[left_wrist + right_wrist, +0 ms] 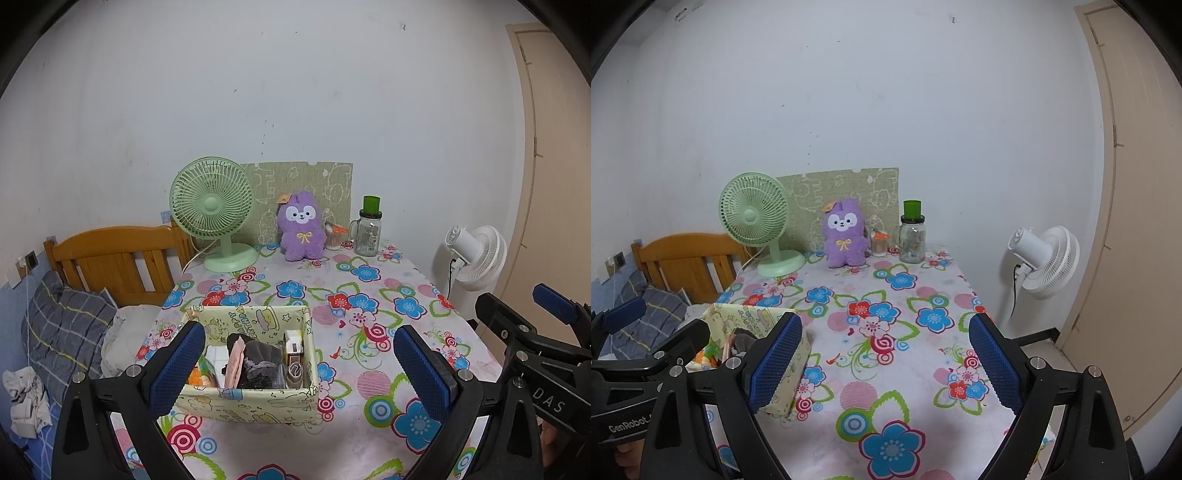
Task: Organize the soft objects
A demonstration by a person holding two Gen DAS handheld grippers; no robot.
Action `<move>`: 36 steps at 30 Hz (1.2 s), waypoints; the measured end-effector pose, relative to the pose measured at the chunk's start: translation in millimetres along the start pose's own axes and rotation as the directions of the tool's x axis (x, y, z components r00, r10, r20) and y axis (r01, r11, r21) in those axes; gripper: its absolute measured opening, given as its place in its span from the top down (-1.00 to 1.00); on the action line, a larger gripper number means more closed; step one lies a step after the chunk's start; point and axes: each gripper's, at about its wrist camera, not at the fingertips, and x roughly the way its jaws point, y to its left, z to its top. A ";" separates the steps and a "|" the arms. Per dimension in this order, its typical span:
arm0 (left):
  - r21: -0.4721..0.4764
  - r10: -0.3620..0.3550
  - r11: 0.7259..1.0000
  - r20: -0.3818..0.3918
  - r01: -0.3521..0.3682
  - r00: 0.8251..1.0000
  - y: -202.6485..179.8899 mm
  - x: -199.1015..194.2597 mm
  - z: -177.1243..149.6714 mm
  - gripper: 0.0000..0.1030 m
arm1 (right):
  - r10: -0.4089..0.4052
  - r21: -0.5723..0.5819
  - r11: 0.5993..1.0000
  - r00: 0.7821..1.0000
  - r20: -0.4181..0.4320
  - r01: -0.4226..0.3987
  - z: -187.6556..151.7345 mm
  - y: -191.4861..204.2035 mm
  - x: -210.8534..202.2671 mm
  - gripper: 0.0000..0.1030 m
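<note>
Both grippers are wide open and hold nothing: the left gripper hovers over the yellow fabric box on the flowered tablecloth, the right gripper beside it. Dark folded cloth lies inside the box. Far behind, the purple plush rabbit sits upright between the green fan and the glass jar.

A table under a flowered cloth stands against the wall. Along its far edge sit a green fan, a purple plush, a small cup of sticks just beside the plush, and a glass jar with a green lid. Near the front left stands a pale yellow fabric box filled with small items.
</note>
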 end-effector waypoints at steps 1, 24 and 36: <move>-0.002 0.000 1.000 0.000 0.000 1.000 0.0 0.0 0.0 -0.99 | 0.000 0.002 1.000 1.000 0.001 0.000 0.0 -0.1 -0.1 -0.82; -0.009 -0.001 1.000 -0.009 0.000 1.000 -0.9 4.3 -1.1 -0.99 | -0.017 0.010 1.000 1.000 0.002 0.017 -0.9 0.9 4.6 -0.82; -0.010 0.003 1.000 -0.010 -0.003 1.000 -0.2 4.9 -2.8 -0.99 | -0.022 0.003 1.000 1.000 -0.004 0.022 -1.3 1.2 3.3 -0.82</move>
